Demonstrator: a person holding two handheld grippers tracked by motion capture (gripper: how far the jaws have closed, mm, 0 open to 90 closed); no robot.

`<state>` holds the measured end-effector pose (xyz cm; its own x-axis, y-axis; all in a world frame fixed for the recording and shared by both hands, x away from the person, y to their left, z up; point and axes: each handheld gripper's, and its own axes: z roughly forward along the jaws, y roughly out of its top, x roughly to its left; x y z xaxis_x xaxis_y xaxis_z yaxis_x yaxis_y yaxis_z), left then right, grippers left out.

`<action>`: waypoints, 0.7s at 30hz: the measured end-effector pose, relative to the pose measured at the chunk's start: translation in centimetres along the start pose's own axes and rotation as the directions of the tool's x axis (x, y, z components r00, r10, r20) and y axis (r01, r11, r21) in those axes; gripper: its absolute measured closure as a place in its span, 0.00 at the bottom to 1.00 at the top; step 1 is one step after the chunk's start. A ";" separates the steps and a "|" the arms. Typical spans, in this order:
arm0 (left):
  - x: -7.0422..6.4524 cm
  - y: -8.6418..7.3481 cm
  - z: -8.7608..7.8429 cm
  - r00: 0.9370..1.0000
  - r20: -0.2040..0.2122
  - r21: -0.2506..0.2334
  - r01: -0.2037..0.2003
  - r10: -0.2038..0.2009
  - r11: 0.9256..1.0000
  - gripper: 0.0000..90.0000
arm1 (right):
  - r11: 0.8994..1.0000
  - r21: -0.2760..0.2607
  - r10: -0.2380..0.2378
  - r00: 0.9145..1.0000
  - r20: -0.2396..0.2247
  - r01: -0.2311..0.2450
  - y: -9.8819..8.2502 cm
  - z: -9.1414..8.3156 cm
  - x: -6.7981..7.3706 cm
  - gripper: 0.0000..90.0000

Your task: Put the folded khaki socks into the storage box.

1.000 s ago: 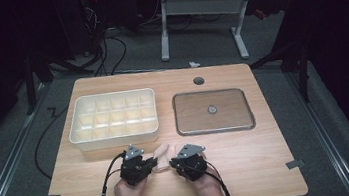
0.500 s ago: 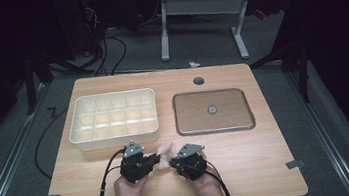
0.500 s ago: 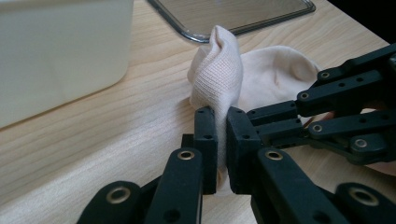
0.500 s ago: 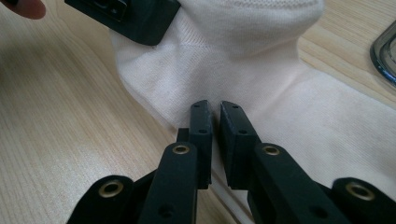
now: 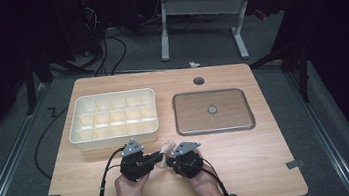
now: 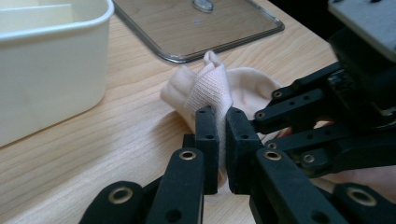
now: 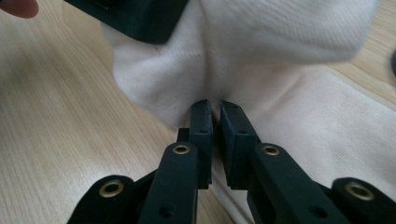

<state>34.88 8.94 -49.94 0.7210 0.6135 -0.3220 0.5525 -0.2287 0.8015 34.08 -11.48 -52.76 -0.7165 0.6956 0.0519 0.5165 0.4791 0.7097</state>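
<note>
While both grippers meet at the near edge of the light wooden table (image 5: 252,169), here is how it stands.

Writing: no brand, label or lettering can be read on anything.

Left gripper (image 6: 222,126): jaws pressed nearly together, pinching a ribbed fold of the pale cream knitted sock (image 6: 219,88), which stands up bunched off the wood.

Right gripper (image 7: 212,109): jaws closed to a thin slit, nipping the sock's fabric (image 7: 280,102) at a crease.

Sock, from above: a small pale bundle (image 5: 167,148) between the two black grippers, left gripper (image 5: 157,156) and right gripper (image 5: 169,162), just in front of the tray.

High view adds: the whole layout, with the left hand (image 5: 129,190) and right hand (image 5: 204,185) coming in from the bottom in striped sleeves, cables trailing back from each gripper, and a grey desk frame on the dark floor beyond.

Left gripper view adds: the sock's ribbed cuff texture, and the other gripper's black linkage alongside at right, touching the cloth.

Right gripper view adds: a flat stretch of the sock lying on the table to the right, and a fingertip at the top left corner.

Cream plastic divided tray (image 5: 114,116): its compartments look bare; its wall (image 6: 46,74) rises just left of the sock.

Flat rectangular clear lid with metal rim (image 5: 213,111): lies to the right of the tray, one small round knob (image 5: 211,109) at its centre.
</note>
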 end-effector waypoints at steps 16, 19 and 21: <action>0.4 0.0 -0.7 0.998 -0.049 -0.003 0.033 -0.033 0.999 0.95 | 0.997 -0.073 0.039 0.999 -0.005 -0.039 0.6 -2.7 -0.5 0.80; 0.2 0.0 -0.8 0.998 -0.062 0.000 0.020 -0.020 1.000 0.95 | 0.995 -0.100 0.034 0.997 0.074 -0.027 0.3 -4.3 -1.1 0.78; 0.2 0.0 -0.8 0.998 -0.065 0.002 0.020 -0.019 1.000 0.95 | 0.994 -0.103 0.039 0.994 0.102 -0.028 0.1 -4.7 -1.4 0.78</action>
<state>34.69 9.61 -49.56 0.6815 0.6657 -0.3040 0.5674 -0.2182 0.7940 32.92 -14.92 -49.42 -0.6443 0.7647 0.0073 0.4857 0.4019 0.7762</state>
